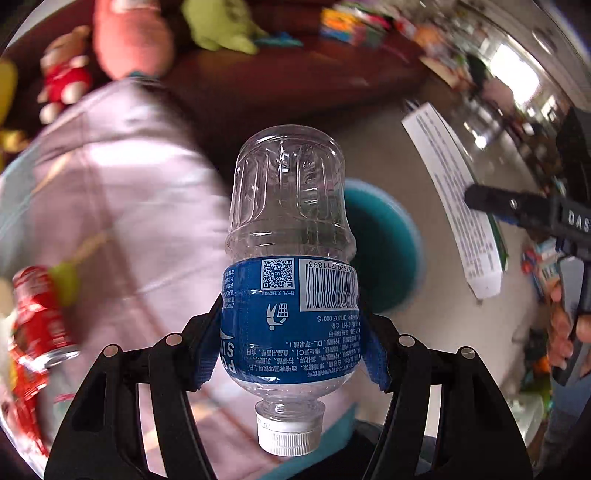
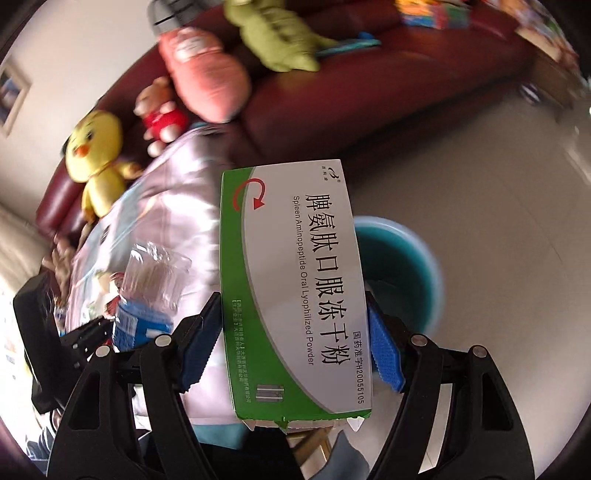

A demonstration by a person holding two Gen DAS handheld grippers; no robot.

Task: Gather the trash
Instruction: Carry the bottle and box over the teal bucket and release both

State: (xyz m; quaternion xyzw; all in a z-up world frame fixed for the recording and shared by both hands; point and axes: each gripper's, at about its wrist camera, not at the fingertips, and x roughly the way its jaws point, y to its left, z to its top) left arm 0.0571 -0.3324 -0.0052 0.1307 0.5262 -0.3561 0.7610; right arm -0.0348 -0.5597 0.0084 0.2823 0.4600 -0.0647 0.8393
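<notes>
My left gripper (image 1: 291, 332) is shut on a clear plastic bottle (image 1: 291, 229) with a blue label and white cap, cap toward the camera. My right gripper (image 2: 291, 332) is shut on a green and white medicine box (image 2: 291, 280). A teal bin (image 1: 380, 251) stands on the floor just beyond and right of the bottle; it also shows behind the box in the right wrist view (image 2: 399, 266). The box (image 1: 454, 199) and the right gripper (image 1: 491, 201) show at the right of the left view. The bottle (image 2: 151, 291) and left gripper (image 2: 107, 332) show at the left of the right view.
A table with a shiny pink cloth (image 1: 110, 206) is on the left, with a red can (image 1: 40, 317) at its edge. A dark red sofa (image 2: 369, 92) behind holds plush toys: yellow chick (image 2: 96, 155), pink cushion (image 2: 203, 70), green toy (image 2: 273, 33). Pale floor (image 2: 480, 206) lies right.
</notes>
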